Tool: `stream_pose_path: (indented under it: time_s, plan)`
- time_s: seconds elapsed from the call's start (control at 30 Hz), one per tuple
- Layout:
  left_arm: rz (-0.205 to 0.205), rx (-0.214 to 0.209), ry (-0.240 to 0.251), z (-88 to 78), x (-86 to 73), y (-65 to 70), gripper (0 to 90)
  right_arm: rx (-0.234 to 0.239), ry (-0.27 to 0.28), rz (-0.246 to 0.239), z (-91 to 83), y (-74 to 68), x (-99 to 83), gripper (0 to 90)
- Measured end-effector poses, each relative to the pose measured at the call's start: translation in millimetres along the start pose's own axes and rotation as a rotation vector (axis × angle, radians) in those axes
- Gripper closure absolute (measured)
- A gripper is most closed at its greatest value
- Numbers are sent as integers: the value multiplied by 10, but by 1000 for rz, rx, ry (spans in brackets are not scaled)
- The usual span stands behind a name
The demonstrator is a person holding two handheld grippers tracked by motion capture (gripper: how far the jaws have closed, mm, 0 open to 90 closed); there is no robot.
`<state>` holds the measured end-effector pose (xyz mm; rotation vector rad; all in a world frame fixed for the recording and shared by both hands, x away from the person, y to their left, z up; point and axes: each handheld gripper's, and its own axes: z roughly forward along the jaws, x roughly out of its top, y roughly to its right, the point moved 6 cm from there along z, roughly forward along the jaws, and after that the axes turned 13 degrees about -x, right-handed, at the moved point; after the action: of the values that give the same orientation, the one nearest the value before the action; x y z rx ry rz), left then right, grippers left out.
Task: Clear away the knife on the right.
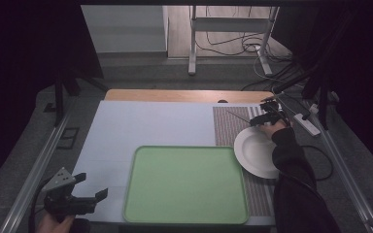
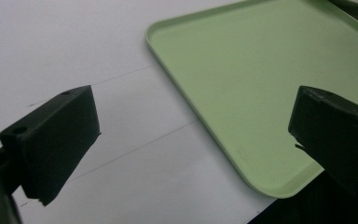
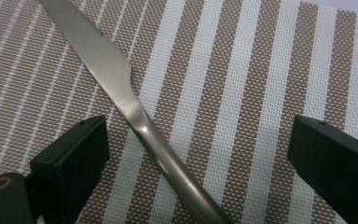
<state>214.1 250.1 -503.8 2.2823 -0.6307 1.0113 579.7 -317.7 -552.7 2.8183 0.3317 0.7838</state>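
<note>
A: Where is the right gripper [image 1: 264, 116]?

B: At the far right of the table, over the striped placemat [image 1: 230, 127], just beyond the white plate [image 1: 255, 154]. The person's dark sleeve [image 1: 291, 165] crosses the plate's right edge to reach it.

A: And its jaws?

B: Spread wide. In the right gripper view the 2 black jaws stand far apart, with the knife [image 3: 135, 112] lying flat on the placemat [image 3: 242, 93] between them. Neither pad touches the metal.

A: How does the knife lie?

B: Diagonally in that view: the blade runs toward the upper left, the handle comes down between the jaws toward the bottom edge. It passes nearer the left-hand jaw. In the high view it shows as a thin dark line [image 1: 237, 116] on the mat, left of the gripper.

A: The left gripper [image 1: 91, 194]?

B: Near the table's front left corner, held low in the left hand [image 1: 56, 224], with its grey three-cornered plate on top. Its jaws are apart too, and nothing sits between them.

A: What does it face?

B: The green tray [image 2: 261, 79]. In the left gripper view the tray's rounded near corner lies between the 2 jaws, resting on the white table surface [image 2: 65, 46]. In the high view the tray [image 1: 141, 194] sits just right of that gripper, and its right edge overlaps the placemat beside the plate.
</note>
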Motion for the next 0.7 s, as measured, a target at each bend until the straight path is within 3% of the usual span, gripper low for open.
stream_pose_path:
  time_s: [0.07,0.2,0.27,0.37,0.47,0.7]
  plan:
    - [1,0,-1,1,0,1,17,-22,-14,-6,33,17,-21,110]
    - [2,1,-1,1,0,3,17,-13,-12,21,34,90,-37,206]
    - [1,1,-1,0,-1,3,17,-40,-1,-5,5,131,-45,322]
    - [2,2,-1,0,-2,4,17,0,12,0,-21,176,-67,526]
    - [2,3,-3,1,-2,4,17,15,15,-37,-48,211,-92,757]
    - [2,3,-3,2,-1,4,17,50,17,-88,-66,244,-124,802]
